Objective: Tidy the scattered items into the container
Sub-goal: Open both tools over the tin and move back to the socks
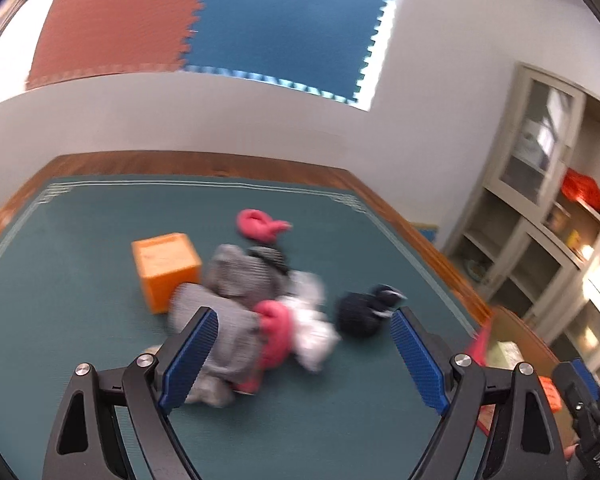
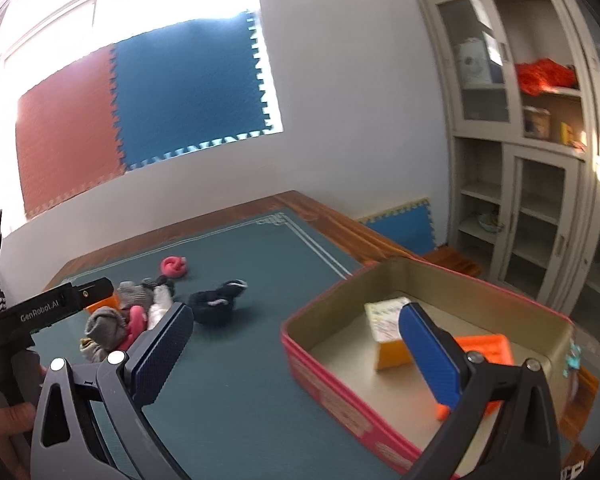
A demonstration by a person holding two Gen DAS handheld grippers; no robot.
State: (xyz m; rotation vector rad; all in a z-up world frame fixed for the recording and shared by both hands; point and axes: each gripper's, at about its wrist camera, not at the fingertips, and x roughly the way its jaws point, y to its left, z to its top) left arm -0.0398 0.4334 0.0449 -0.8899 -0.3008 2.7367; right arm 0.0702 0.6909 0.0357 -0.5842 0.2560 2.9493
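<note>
Surface: We see a dark green mat (image 1: 100,216) with pale border lines, spread over a wooden table (image 1: 204,162).
Left gripper (image 1: 304,354): Our left claw stands wide apart with blue ribbed pads, and nothing is between them. It hangs above the near edge of the pile, pointing down at the mat.
Right gripper (image 2: 296,350): Our right claw is also spread apart and holds nothing. Its right finger crosses in front of the container and its left finger sits over bare mat.
Container: A shallow pink-walled tin (image 2: 340,392) with a beige inside lies on the right part of the mat, its lid off.
Inside the container: A yellow block with a printed white top (image 2: 388,336) and an orange block (image 2: 486,350) lie on the tin's floor, close together.
Pile of socks: A heap of grey striped socks (image 1: 236,280), a pink sock (image 1: 276,332) and a white sock (image 1: 312,328) lies at the middle of the mat, well apart from the tin. The left view is blurred, so we cannot count the pieces.
Dark sock bundle: A navy sock ball (image 1: 364,314) lies just right of the heap, between it and the tin.
Pink roll: A rolled pink sock (image 1: 260,226) lies alone behind the heap.
Orange cube: An orange cube (image 1: 166,268) stands on the mat, touching the heap's left side.
Background: Red and blue foam tiles (image 2: 140,120) cover a window, and a beige cabinet (image 2: 520,160) stands to the right.
</note>
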